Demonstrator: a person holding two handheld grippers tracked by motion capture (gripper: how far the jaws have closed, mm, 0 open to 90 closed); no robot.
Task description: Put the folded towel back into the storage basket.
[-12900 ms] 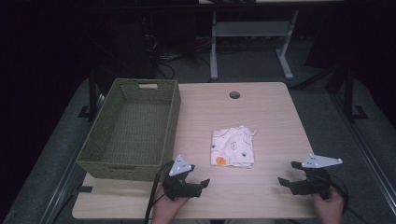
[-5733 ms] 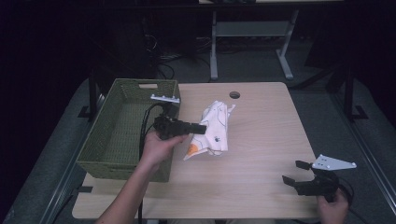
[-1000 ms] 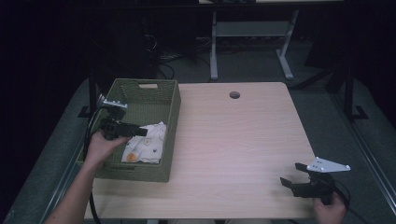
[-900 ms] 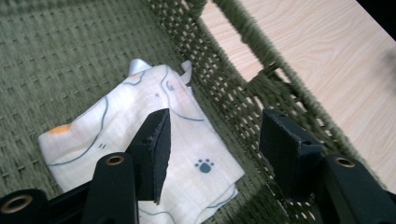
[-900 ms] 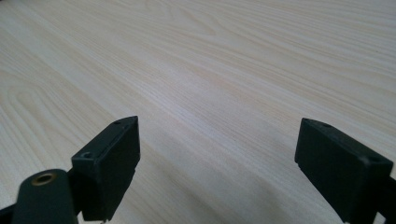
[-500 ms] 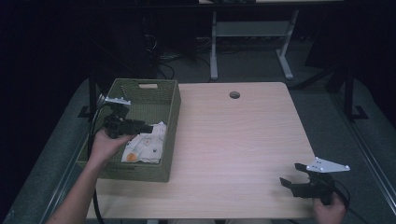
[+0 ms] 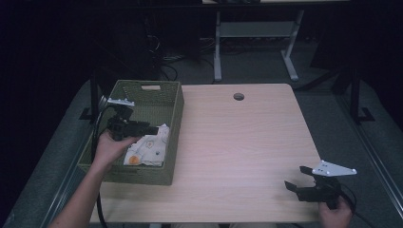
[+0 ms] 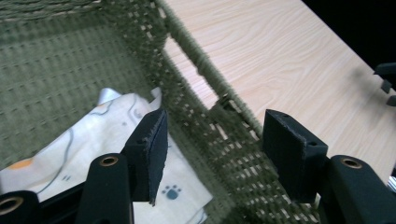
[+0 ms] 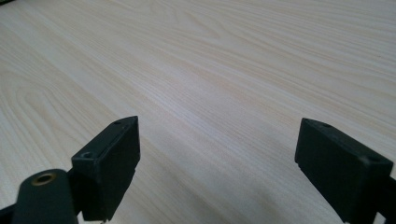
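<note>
Now our left gripper (image 7: 151,129) hovers inside the green woven basket (image 7: 174,109), jaws apart, the printed cloth (image 7: 148,148) lying released on its floor; our right gripper (image 7: 298,184) idles wide apart at the table (image 7: 247,142) corner.

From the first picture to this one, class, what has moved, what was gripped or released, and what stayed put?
The left gripper carried the printed cloth from the table's middle leftward into the green basket. Its jaws now stand open over the cloth, so it has let go. The right gripper stayed open at the table's near right corner, and the basket kept its place.
</note>
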